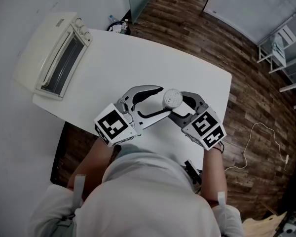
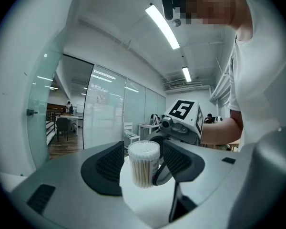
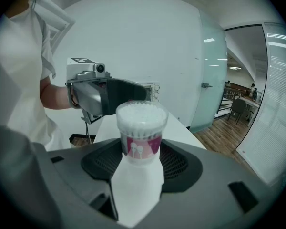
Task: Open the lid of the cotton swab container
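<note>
At the middle of the head view, on the near part of the white table (image 1: 138, 58), the two grippers meet tip to tip around the cotton swab container (image 1: 172, 98), which shows as a small round white top. The left gripper (image 1: 164, 99) reaches in from the lower left and the right gripper (image 1: 176, 104) from the lower right, each with its marker cube toward the person. A cream toaster oven (image 1: 54, 53) sits at the table's upper left corner, and a wooden floor (image 1: 246, 98) fills the right side of the frame.

In the left gripper view, the container (image 2: 144, 168) stands upright at centre frame between this gripper's (image 2: 144, 149) two dark pads. The fingers stand apart, and the pads do not press on it. A curved dark finger of the right gripper lies against the container's right side, with that gripper's marker cube above and behind it.

In the right gripper view, the container (image 3: 142, 132) rises at centre frame, its pink label just above the pads. This gripper's (image 3: 142, 152) fingers are clamped on its lower part. A clear lid appears to sit over the white tips. The left gripper shows behind it at left.
</note>
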Demonstrator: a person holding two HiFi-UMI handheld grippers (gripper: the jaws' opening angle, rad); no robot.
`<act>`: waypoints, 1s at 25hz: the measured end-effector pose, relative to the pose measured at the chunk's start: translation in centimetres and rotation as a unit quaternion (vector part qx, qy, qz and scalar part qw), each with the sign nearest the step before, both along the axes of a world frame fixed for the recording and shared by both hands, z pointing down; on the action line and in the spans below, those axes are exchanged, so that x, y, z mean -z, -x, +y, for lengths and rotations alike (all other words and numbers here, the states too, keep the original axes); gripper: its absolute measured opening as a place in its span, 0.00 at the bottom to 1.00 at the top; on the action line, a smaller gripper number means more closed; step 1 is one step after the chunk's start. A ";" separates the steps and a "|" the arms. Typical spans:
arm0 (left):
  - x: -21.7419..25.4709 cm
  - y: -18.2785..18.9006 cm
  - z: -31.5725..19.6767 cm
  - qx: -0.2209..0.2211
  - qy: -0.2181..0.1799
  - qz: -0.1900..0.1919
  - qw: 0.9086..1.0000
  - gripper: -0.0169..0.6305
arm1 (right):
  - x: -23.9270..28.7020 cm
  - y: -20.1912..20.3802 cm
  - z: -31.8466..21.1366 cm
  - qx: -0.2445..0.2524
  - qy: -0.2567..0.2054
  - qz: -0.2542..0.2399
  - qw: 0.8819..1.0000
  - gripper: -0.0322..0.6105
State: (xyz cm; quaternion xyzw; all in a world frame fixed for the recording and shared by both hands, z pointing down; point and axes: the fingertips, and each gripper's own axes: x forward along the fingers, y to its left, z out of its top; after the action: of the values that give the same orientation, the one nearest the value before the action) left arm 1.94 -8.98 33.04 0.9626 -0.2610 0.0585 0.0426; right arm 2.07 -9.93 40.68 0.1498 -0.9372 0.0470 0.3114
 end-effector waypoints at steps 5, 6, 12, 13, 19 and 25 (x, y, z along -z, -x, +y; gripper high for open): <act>0.2 -1.6 1.2 -0.034 -0.009 -0.023 0.999 0.48 | 0.4 0.0 1.6 0.024 -0.005 0.005 1.000 0.45; 0.3 -1.8 1.3 -0.039 -0.010 -0.023 0.999 0.48 | 0.4 0.1 1.8 0.028 -0.005 0.007 1.000 0.45; 0.1 -2.6 1.8 -0.064 -0.018 -0.037 0.997 0.49 | 0.4 0.7 2.9 0.049 -0.012 0.005 0.999 0.45; 0.1 -2.7 1.8 -0.066 -0.016 -0.036 0.997 0.49 | 0.4 0.7 3.0 0.051 -0.014 0.005 0.999 0.45; -0.2 -2.8 1.9 -0.083 -0.012 -0.044 0.996 0.49 | 0.4 1.0 3.2 0.061 -0.021 0.001 0.998 0.45; 0.3 -2.7 1.8 -0.088 0.003 -0.021 0.996 0.46 | 0.4 1.0 3.3 0.063 -0.024 -0.004 0.998 0.44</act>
State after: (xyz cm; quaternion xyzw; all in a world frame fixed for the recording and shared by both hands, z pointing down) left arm 4.65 -7.15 32.79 0.9804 -0.1755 0.0825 0.0345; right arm 1.07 -6.59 40.25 0.0979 -0.9469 0.0051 0.3061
